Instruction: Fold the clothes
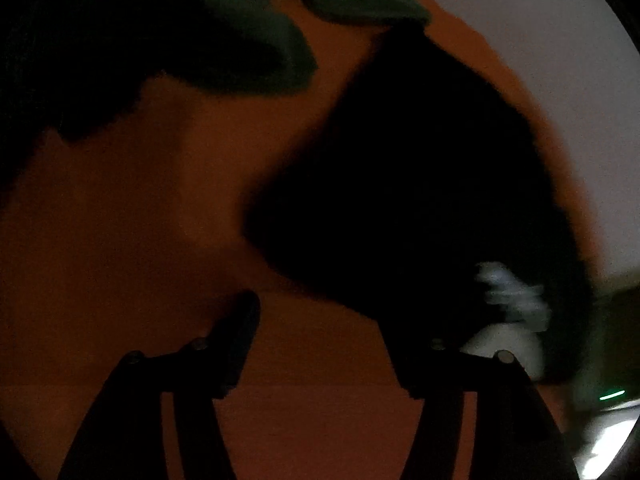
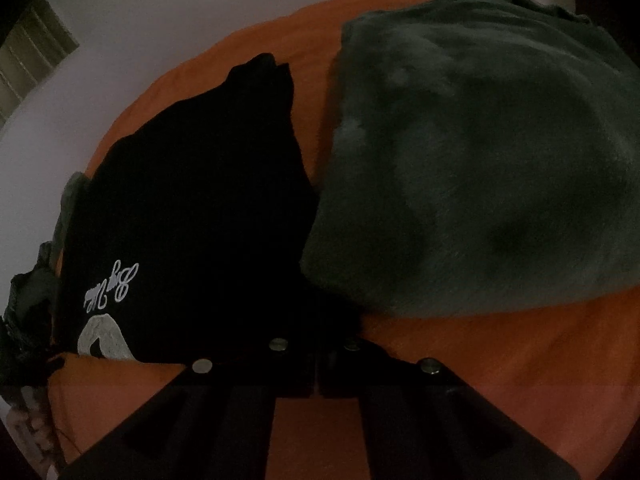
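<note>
A black shirt (image 2: 192,216) with white script print lies on an orange sheet (image 2: 500,352). A dark green garment (image 2: 480,168) lies to its right, folded into a rounded block. My right gripper (image 2: 318,320) is shut on the black shirt's near right edge, where it meets the green garment. In the left wrist view the black shirt (image 1: 420,200) hangs dark and blurred ahead and right of my left gripper (image 1: 320,312), which is open; its right finger (image 1: 420,344) is against the shirt's lower edge. The green garment (image 1: 260,48) shows at the top.
The orange sheet (image 1: 120,240) covers the work surface. A pale wall (image 1: 560,80) lies beyond it. Dark clothing (image 2: 28,312) is bunched at the sheet's left edge in the right wrist view. A slatted panel (image 2: 28,68) sits far left.
</note>
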Demonstrator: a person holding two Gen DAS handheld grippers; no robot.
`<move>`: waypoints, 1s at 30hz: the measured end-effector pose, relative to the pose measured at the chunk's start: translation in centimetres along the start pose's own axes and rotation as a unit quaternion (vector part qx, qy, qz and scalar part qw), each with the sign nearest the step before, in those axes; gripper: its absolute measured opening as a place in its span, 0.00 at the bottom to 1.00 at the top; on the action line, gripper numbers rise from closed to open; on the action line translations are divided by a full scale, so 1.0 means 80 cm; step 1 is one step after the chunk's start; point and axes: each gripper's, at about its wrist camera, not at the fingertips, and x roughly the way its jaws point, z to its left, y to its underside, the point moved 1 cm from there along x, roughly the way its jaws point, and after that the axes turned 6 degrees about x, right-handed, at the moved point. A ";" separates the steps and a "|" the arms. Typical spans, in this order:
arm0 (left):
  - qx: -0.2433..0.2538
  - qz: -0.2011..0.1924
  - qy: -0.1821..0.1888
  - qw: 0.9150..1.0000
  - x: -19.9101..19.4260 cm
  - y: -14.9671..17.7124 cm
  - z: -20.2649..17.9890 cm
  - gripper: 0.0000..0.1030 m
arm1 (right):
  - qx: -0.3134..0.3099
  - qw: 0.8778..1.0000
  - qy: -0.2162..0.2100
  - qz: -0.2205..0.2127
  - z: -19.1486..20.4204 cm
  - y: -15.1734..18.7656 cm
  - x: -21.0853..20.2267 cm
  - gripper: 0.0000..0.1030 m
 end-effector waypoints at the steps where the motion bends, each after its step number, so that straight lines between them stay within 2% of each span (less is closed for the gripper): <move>1: -0.042 0.014 0.082 0.996 0.006 0.014 -0.002 0.63 | 0.001 1.000 -0.002 0.000 0.001 0.002 -0.001 0.00; 2: -0.084 0.027 0.163 0.983 0.012 0.027 -0.005 0.66 | 0.003 1.000 -0.005 0.001 0.002 0.004 -0.003 0.00; 3: -0.121 0.048 0.227 0.965 0.023 0.041 -0.010 0.70 | 0.005 1.000 -0.006 0.002 0.002 0.004 -0.005 0.00; 4: -0.177 0.070 0.300 0.935 0.039 0.063 -0.020 0.70 | 0.007 1.000 -0.008 0.004 0.001 0.005 -0.006 0.00; 6: -0.217 0.068 0.321 0.919 0.052 0.092 -0.040 0.70 | 0.014 1.000 -0.010 0.006 -0.019 -0.001 -0.020 0.00; 9: -0.212 0.072 0.315 0.922 0.076 0.119 -0.075 0.70 | 0.028 0.999 -0.017 0.007 -0.028 0.000 -0.030 0.00; 11: -0.230 0.084 0.316 0.916 0.094 0.142 -0.098 0.70 | 0.035 0.999 -0.019 0.007 -0.033 0.000 -0.037 0.00; 12: -0.236 0.077 0.313 0.917 0.098 0.146 -0.105 0.70 | 0.038 0.999 -0.019 0.007 -0.035 0.000 -0.040 0.00; 14: -0.228 0.058 0.290 0.928 0.105 0.147 -0.124 0.70 | 0.037 0.999 -0.023 0.010 -0.038 0.002 -0.048 0.00; 20: -0.236 0.008 0.259 0.937 0.122 0.138 -0.156 0.68 | 0.042 0.999 -0.031 0.010 -0.045 0.004 -0.073 0.00; 21: -0.236 0.001 0.263 0.935 0.124 0.137 -0.161 0.59 | 0.044 0.998 -0.034 0.008 -0.047 0.004 -0.078 0.00; 22: -0.236 -0.005 0.268 0.934 0.127 0.137 -0.167 0.45 | 0.044 0.998 -0.034 0.008 -0.047 0.004 -0.082 0.00; 25: -0.258 0.000 0.281 0.924 0.143 0.139 -0.174 0.19 | 0.040 0.999 -0.034 0.008 -0.048 0.003 -0.090 0.00; 27: -0.271 -0.002 0.277 0.922 0.151 0.142 -0.175 0.11 | 0.039 0.999 -0.033 0.008 -0.051 0.004 -0.094 0.00; 30: -0.292 -0.006 0.282 0.914 0.158 0.150 -0.179 0.12 | 0.041 0.999 -0.032 0.009 -0.057 0.007 -0.102 0.00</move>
